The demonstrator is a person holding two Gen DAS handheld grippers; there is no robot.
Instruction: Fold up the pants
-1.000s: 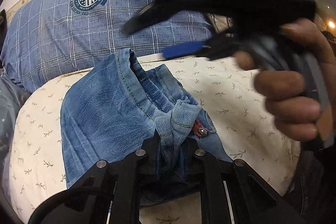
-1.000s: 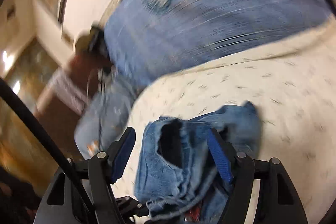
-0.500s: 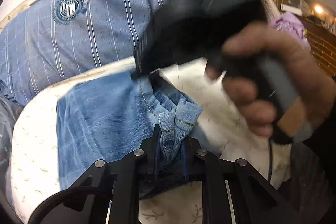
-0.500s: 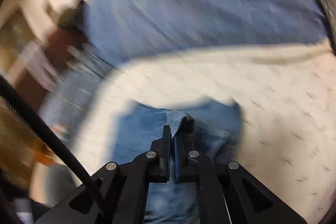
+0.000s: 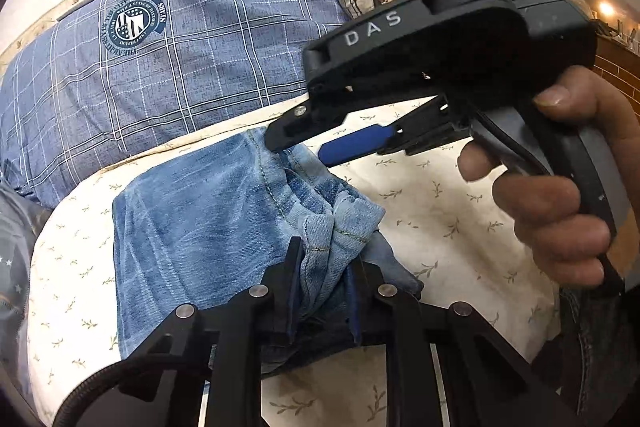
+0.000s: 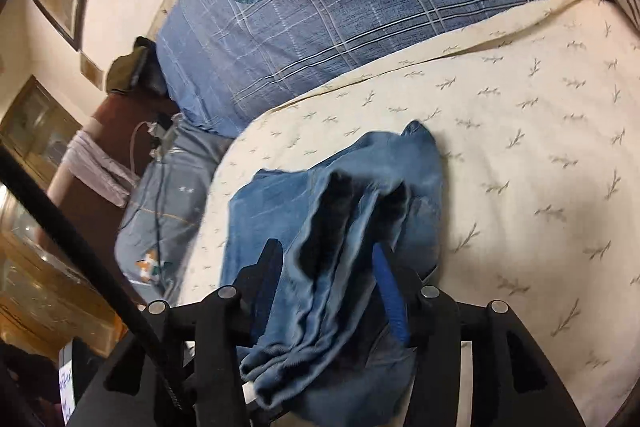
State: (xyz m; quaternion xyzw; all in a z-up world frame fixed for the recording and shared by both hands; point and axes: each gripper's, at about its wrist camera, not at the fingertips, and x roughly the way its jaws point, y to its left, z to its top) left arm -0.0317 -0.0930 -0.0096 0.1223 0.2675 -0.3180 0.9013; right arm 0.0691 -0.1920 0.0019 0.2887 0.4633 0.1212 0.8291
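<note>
Faded blue denim pants (image 5: pixel 208 227) on cream leaf-print sheet (image 5: pixel 440 211), left gripper (image 5: pixel 326 267) clamped on bunched fabric, right gripper (image 6: pixel 326 267) fingers apart astride folds.

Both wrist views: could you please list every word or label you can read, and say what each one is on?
"DAS": on the right gripper, white letters on its black body.
"SIVIS": on the ribbon of the round badge on the plaid pillow, seen upside down.
Ring text around the badge: too small to read.
Paper note, handwriting: unreadable.

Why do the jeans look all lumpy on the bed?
The jeans are folded but untidy: one bunched corner sticks up between the left gripper's fingers, and loose folds hang in the open right gripper.
</note>
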